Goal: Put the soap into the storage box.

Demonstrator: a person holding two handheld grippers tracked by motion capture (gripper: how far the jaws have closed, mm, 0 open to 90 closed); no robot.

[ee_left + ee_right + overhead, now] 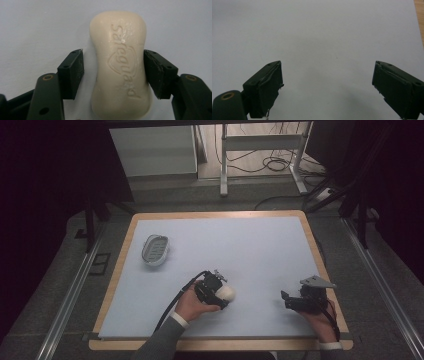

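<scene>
A cream bar of soap (120, 65) with stamped lettering lies flat on the pale blue mat (260, 250). In the high view the bar of soap (230, 291) is near the front middle. My left gripper (113, 72) straddles its narrow waist. One pad (156, 72) sits against the soap's side, while the other pad (73, 72) stands a small gap away. The high view has my left gripper (223, 294) over the bar. My right gripper (285, 299) rests at the front right, jaws wide apart over bare mat, as the right gripper view (327, 82) confirms.
A grey oval soap dish (155, 250) sits on the mat at the left, behind the left hand. The mat lies on a wooden tabletop (125, 250) whose rim shows all round. Table legs and cables stand on the floor beyond.
</scene>
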